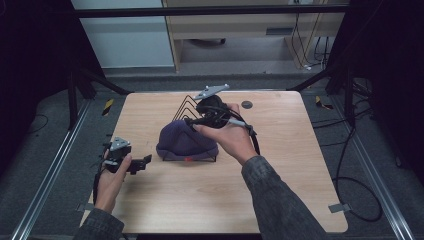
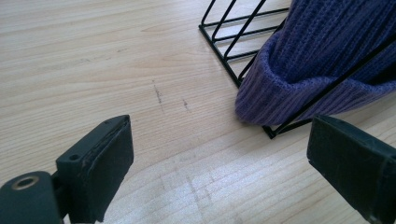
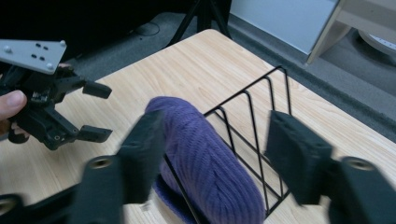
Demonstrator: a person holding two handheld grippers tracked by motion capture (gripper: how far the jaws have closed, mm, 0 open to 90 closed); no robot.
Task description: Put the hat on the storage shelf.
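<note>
The knit beanie [image 1: 186, 141] just below the right gripper [image 1: 192, 121] is a deep purple, ribbed all over, with a tiny red spot at its brim. The wire rack [image 1: 185, 106] around it is plain black. Both grippers are black with a pale grey plate on top; the left gripper [image 1: 146, 161] sits over light, straight-grained wood of the table [image 1: 280, 165]. A sleeve behind the right gripper is mottled grey.
</note>
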